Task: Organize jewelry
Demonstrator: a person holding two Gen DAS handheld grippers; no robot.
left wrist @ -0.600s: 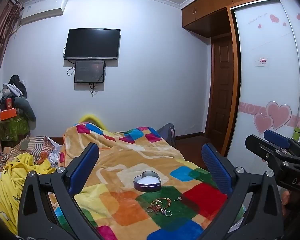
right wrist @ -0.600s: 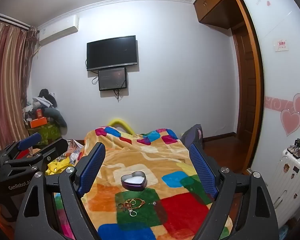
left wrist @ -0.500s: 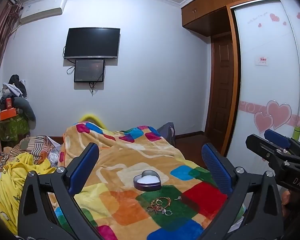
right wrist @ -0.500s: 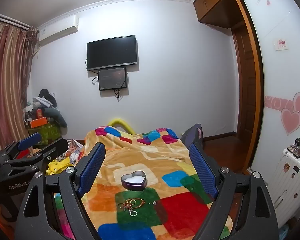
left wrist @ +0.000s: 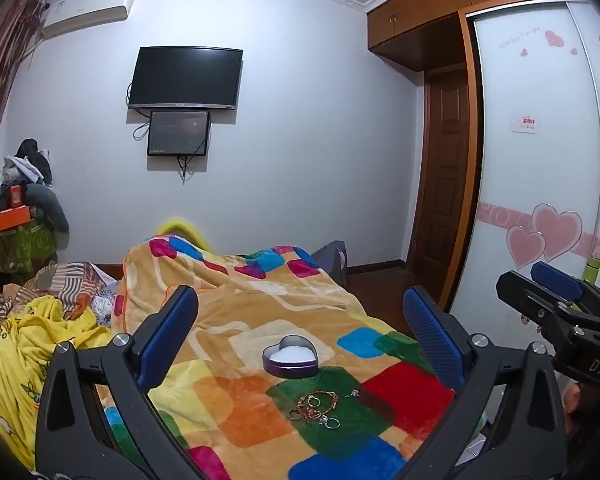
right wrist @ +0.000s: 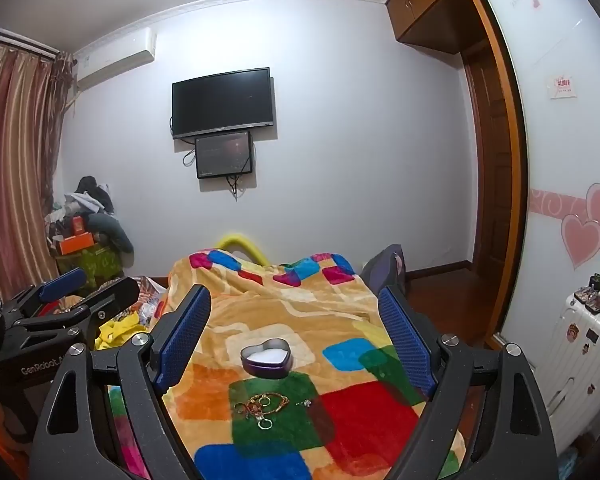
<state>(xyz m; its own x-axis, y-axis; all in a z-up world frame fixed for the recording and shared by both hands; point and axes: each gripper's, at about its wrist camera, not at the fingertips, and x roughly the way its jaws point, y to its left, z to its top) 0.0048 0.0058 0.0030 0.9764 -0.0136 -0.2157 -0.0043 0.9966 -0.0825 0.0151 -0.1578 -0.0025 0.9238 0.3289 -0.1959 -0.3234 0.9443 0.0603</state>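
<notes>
A purple heart-shaped tin (left wrist: 291, 361) with a white lining sits open on the colourful blanket (left wrist: 240, 400); it also shows in the right wrist view (right wrist: 266, 358). In front of it lies a small pile of gold rings and a chain (left wrist: 315, 404), also in the right wrist view (right wrist: 262, 404), with one small silver piece (left wrist: 353, 393) to its right. My left gripper (left wrist: 300, 332) is open and empty, held above the bed short of the jewelry. My right gripper (right wrist: 294, 330) is open and empty, likewise short of it.
The bed's right edge drops to a wooden floor (right wrist: 440, 292). Yellow and striped bedding (left wrist: 32, 336) is heaped at the left. A white suitcase (right wrist: 576, 356) with small items stands at the right by the wardrobe. A cluttered stand (right wrist: 84, 240) is at far left.
</notes>
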